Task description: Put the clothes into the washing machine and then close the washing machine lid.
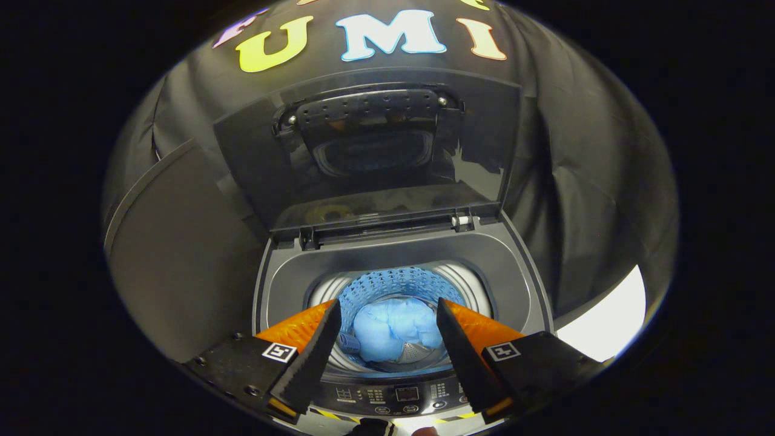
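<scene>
The booth is dim, and the strongest light falls into the washing machine's drum [393,290], where the pale blue clothes [393,333] show bright and sharp between the spread fingers [315,357] of the gripper [387,315]. The raised lid [369,151] is glossy and mirrors the drum faintly, and a blown-out white patch [611,321] glares beyond the right finger. Fisheye distortion bows the machine's straight edges and darkens the surroundings.
</scene>
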The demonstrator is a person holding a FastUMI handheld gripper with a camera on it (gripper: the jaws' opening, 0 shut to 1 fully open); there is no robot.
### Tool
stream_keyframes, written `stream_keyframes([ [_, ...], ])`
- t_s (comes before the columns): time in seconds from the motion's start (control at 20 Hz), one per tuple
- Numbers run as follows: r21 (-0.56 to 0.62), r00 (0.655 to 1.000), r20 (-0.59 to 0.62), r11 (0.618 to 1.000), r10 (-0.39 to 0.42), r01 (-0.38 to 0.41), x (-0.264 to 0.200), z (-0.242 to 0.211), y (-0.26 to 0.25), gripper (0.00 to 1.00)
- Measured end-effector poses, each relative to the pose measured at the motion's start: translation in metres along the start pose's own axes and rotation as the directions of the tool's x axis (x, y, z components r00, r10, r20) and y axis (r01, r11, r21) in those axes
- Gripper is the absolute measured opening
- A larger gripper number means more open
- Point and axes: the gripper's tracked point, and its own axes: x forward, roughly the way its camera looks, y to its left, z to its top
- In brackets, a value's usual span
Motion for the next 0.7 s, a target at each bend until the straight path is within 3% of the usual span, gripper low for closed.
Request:
stream_keyframes([
  [0.3, -0.051, 0.99, 0.14, 0.998, 0.034, -0.027, -0.033, 0.038, 0.008, 0.97],
  [0.7, -0.147, 0.933, 0.353, 0.989, 0.066, -0.014, -0.076, 0.105, 0.019, 0.97],
])
